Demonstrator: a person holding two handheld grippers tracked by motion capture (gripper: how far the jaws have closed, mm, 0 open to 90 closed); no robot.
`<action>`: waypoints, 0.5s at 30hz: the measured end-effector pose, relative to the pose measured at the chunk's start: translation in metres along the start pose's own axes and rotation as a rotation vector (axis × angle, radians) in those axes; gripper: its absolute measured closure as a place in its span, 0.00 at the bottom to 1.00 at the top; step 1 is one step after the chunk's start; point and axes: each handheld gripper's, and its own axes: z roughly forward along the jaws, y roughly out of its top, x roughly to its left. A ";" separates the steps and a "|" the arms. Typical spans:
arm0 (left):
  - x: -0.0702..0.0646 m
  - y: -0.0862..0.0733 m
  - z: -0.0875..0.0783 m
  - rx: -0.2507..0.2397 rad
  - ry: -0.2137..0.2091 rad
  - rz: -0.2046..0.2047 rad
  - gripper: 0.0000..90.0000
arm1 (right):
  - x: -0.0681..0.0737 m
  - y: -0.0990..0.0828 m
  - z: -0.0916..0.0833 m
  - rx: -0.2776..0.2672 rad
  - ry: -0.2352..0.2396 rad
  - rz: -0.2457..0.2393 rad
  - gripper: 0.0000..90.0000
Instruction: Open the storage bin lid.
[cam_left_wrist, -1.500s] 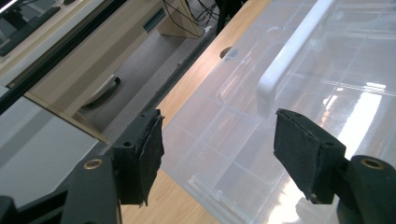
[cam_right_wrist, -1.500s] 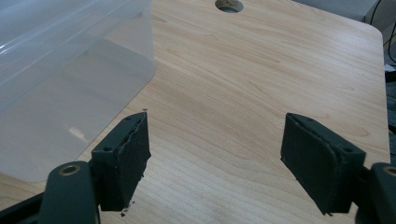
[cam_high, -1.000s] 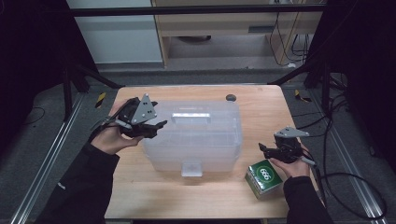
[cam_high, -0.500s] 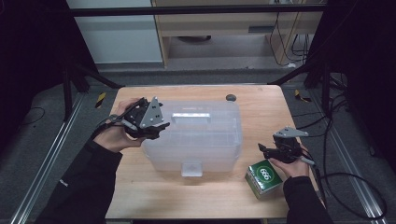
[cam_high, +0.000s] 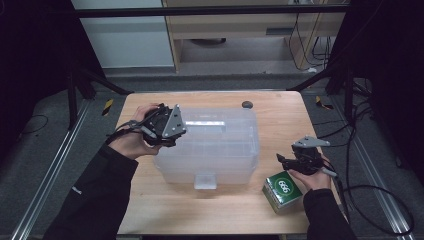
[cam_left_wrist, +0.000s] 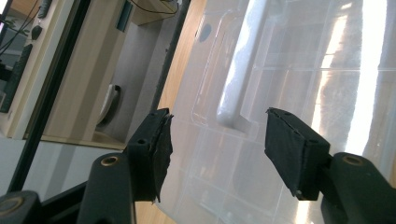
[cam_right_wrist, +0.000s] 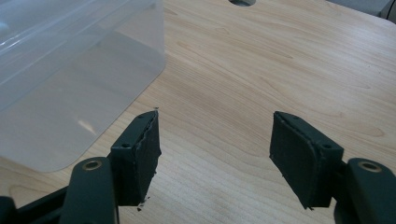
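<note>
I am at the approach step: my left tongs (cam_high: 176, 131) hang over the left end of the clear plastic storage box (cam_high: 210, 150), which sits in the middle of the table (cam_high: 280, 115). In the left gripper view its jaws stand wide apart with the end of the box's recessed lid handle (cam_left_wrist: 236, 93) between them; they have just been closing, but the pads do not press on anything yet. Next, I judge, I must settle them onto that handle and close. My right tongs (cam_high: 286, 161) rest low by the box's right side, near a green carton (cam_high: 284, 189), jaws wide apart, lately narrowing, holding nothing.
</note>
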 end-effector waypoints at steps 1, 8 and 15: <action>0.000 0.001 0.001 0.009 0.000 0.012 0.45 | 0.000 0.000 0.000 -0.001 0.001 -0.003 0.38; -0.001 0.008 0.006 0.027 0.012 0.051 0.47 | 0.000 0.000 0.000 0.001 0.006 -0.004 0.39; -0.004 0.013 0.013 0.044 0.018 0.075 0.49 | 0.000 0.000 0.000 0.001 0.008 -0.006 0.40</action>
